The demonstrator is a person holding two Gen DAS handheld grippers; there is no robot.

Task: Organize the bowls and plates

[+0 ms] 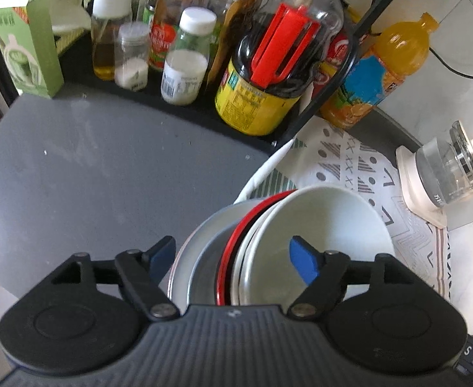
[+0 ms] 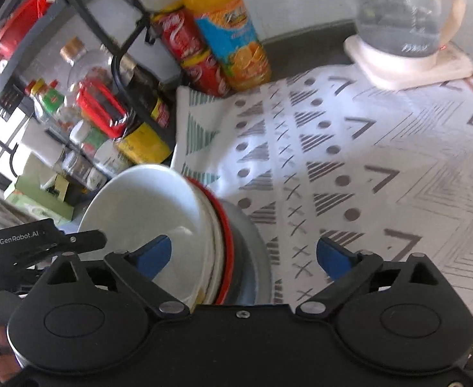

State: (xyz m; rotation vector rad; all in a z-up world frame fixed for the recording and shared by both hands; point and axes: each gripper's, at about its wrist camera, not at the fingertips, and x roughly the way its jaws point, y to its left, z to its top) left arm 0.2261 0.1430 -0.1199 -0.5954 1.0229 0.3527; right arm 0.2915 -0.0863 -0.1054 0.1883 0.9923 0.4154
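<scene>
Stack of dishes, white bowl (image 1: 320, 225) on top, red-rimmed plate (image 1: 236, 245) and grey plate (image 1: 197, 245) under it, sitting lower centre in both views. Left gripper (image 1: 233, 258) fingers standing wide apart, straddling the stack's rim; contact unclear. Right gripper (image 2: 244, 254) also gaping wide, left pad (image 2: 154, 254) over the bowl, right pad (image 2: 333, 258) over the patterned cloth (image 2: 349, 161). Stack bottoms being cut off by gripper bodies.

An orange juice bottle (image 2: 226, 29) stands just beside stacked red cans (image 2: 191, 54) at the edge of a patterned cloth (image 2: 365, 161). A glass kettle (image 2: 404, 16) sits on its white base. A yellow tin (image 1: 255, 100) holds a red tool (image 1: 281, 45).
</scene>
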